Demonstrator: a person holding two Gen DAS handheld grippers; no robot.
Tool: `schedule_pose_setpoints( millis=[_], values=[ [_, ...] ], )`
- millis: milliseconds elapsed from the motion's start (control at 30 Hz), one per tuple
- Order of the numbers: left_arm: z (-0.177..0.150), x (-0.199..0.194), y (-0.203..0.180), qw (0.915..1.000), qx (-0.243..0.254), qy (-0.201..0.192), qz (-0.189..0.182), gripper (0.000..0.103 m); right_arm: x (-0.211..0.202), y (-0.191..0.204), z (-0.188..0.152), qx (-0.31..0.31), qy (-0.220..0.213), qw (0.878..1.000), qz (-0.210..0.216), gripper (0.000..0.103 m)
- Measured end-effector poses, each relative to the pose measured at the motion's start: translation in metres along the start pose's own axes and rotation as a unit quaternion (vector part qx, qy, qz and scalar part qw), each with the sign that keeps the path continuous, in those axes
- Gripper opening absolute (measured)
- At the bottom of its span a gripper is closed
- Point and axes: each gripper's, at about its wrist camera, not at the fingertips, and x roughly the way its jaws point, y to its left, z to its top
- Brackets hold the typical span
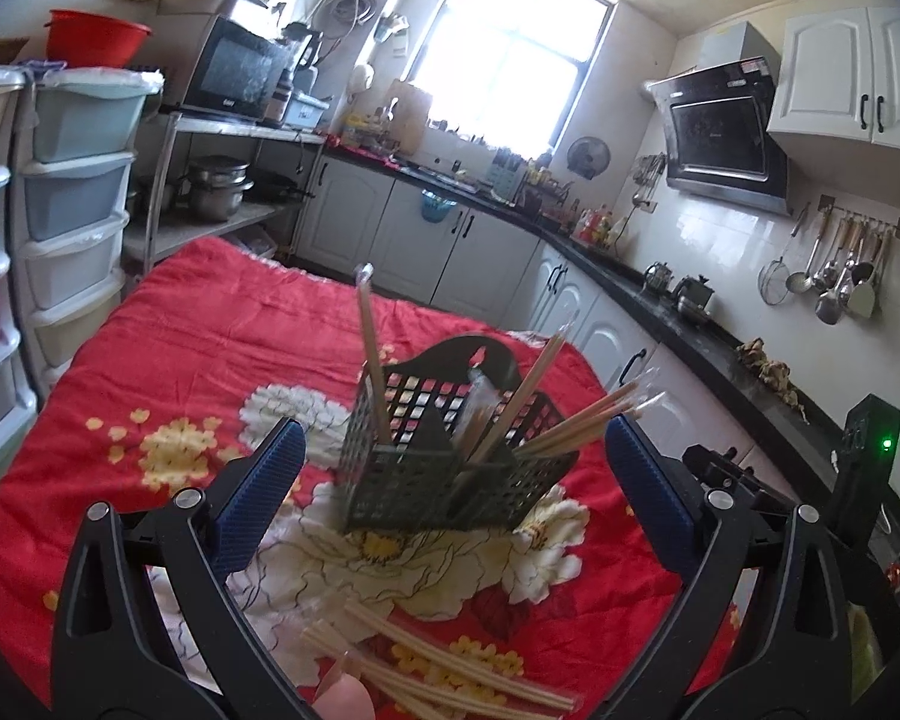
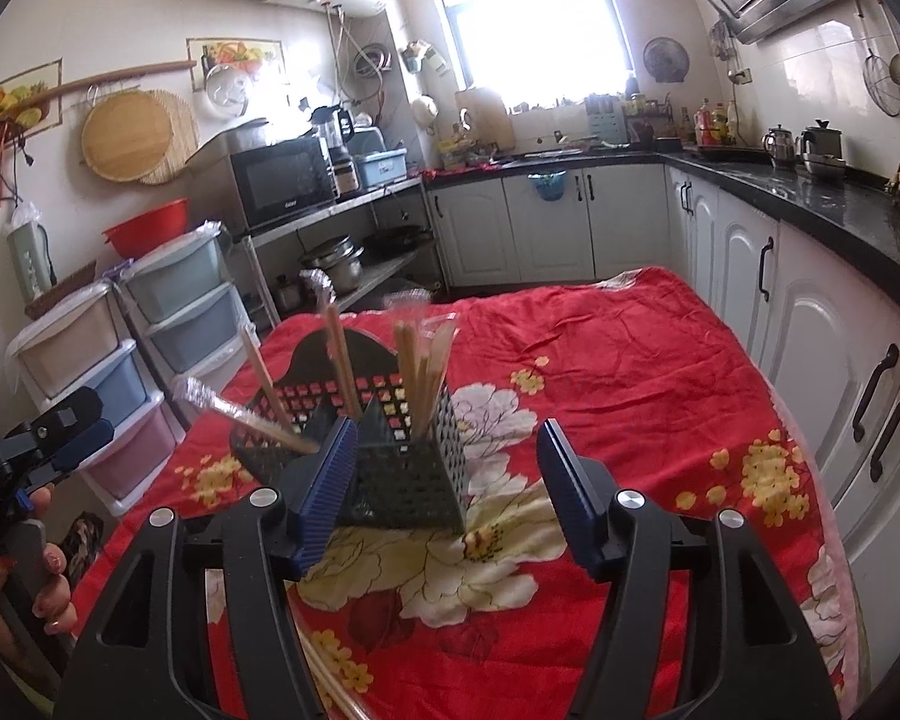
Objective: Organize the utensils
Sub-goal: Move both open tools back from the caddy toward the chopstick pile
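Right now my left gripper and right gripper both hang released, holding nothing. Between them, mid-tablecloth, stands the dark utensil caddy with wrapped chopsticks; more chopsticks lie near its front edge.

Chopsticks fan above caddy, bare cloth around, loose pairs near.

No legible text, label or brand on anything here.
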Motion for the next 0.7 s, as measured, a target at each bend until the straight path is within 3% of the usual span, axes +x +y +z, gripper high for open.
schedule_pose_setpoints(
  millis=[700],
  values=[
    [-0.04,0.008,0.052,0.9933,-0.063,0.065,0.073,0.092,0.022,0.032,-0.025,-0.039,0.061,0.996,0.056,0.06]
  ],
)
